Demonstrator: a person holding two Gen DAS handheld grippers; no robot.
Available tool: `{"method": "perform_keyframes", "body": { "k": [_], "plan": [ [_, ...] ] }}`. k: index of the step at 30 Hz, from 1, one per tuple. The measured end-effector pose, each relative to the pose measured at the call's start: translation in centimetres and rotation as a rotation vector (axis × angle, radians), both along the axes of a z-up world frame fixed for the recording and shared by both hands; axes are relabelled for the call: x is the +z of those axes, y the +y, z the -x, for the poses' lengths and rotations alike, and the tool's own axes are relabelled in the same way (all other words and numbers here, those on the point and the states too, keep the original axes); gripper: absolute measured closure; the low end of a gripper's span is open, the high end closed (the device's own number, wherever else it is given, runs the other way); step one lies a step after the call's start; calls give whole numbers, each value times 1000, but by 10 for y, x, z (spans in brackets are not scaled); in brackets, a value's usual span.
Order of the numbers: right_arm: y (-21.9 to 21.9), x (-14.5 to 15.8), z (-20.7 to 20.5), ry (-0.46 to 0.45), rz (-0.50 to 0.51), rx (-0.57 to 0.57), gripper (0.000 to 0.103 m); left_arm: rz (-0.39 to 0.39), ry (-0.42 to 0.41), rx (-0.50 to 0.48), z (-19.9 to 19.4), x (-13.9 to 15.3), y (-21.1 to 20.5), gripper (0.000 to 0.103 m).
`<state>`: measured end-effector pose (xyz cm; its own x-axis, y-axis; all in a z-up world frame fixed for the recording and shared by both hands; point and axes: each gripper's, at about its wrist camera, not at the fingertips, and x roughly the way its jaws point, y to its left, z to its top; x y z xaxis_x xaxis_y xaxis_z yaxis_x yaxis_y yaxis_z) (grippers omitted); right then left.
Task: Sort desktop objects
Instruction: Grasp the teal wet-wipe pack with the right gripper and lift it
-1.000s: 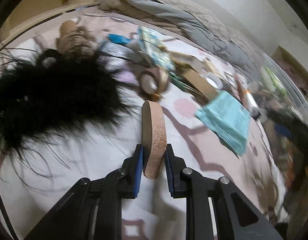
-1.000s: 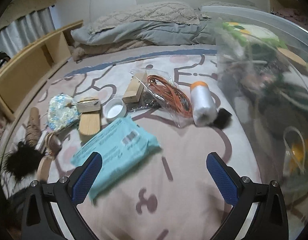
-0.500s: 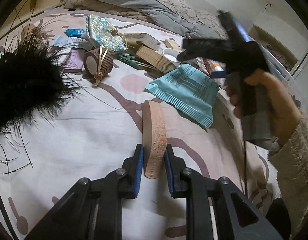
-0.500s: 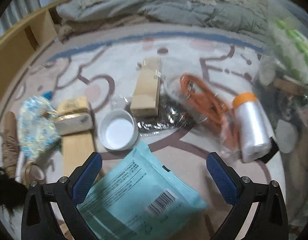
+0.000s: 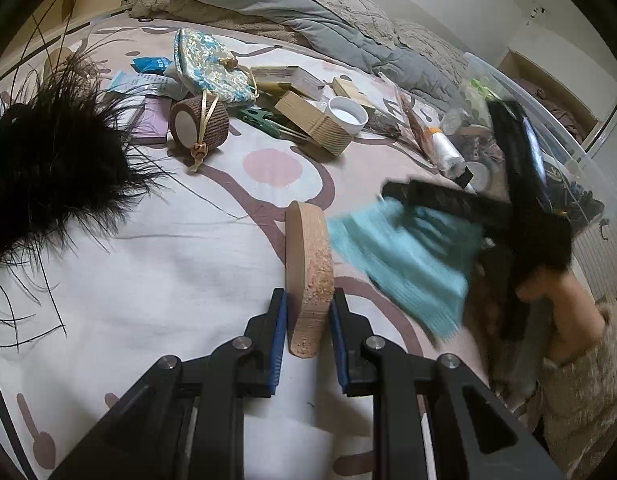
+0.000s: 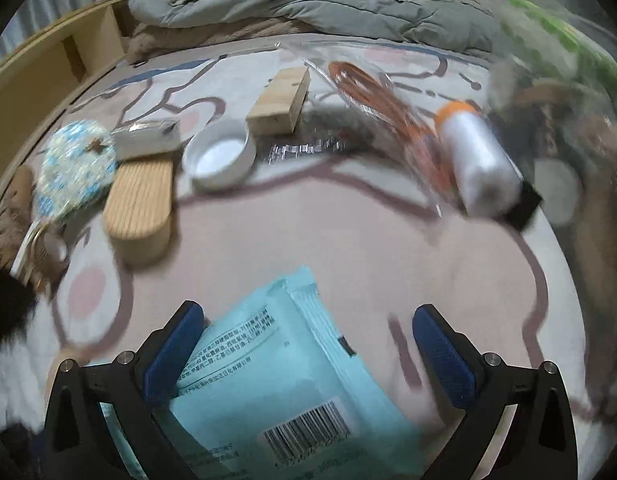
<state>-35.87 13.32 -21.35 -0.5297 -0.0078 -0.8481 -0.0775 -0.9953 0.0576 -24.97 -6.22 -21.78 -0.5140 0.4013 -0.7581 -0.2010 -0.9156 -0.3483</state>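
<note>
Open stretch of patterned bedspread point(image 5: 156, 264) ahead of left gripper point(image 5: 307, 320), bounded left by black feather tuft point(image 5: 48, 160), far side by grey quilt point(image 5: 308, 12). Left gripper clamped on cork disc point(image 5: 308, 264), held on edge above bedspread. Right gripper point(image 6: 308, 360) spread wide over one teal packet point(image 6: 276, 384), pads apart from it. Beyond, crowded together: one white cup point(image 6: 220, 156), one wooden block point(image 6: 280, 100), one ribbed wooden case point(image 6: 142, 204), one orange-capped roll point(image 6: 482, 164), one floral pouch point(image 6: 74, 168). Clear bin point(image 5: 548, 92) along right edge.
</note>
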Motion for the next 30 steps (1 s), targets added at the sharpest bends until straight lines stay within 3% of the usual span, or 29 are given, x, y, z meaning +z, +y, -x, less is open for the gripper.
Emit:
{"method": "perform_keyframes", "body": {
  "k": [15, 21, 30],
  "plan": [
    [-1, 2, -79, 11, 2, 58, 0, 29, 16, 1, -12, 0, -2, 82],
    [2, 1, -114, 62, 25, 64, 0, 62, 29, -17, -32, 2, 4, 82],
    [3, 0, -120, 110, 45, 49, 0, 33, 26, -74, -61, 3, 24, 82]
  ]
}}
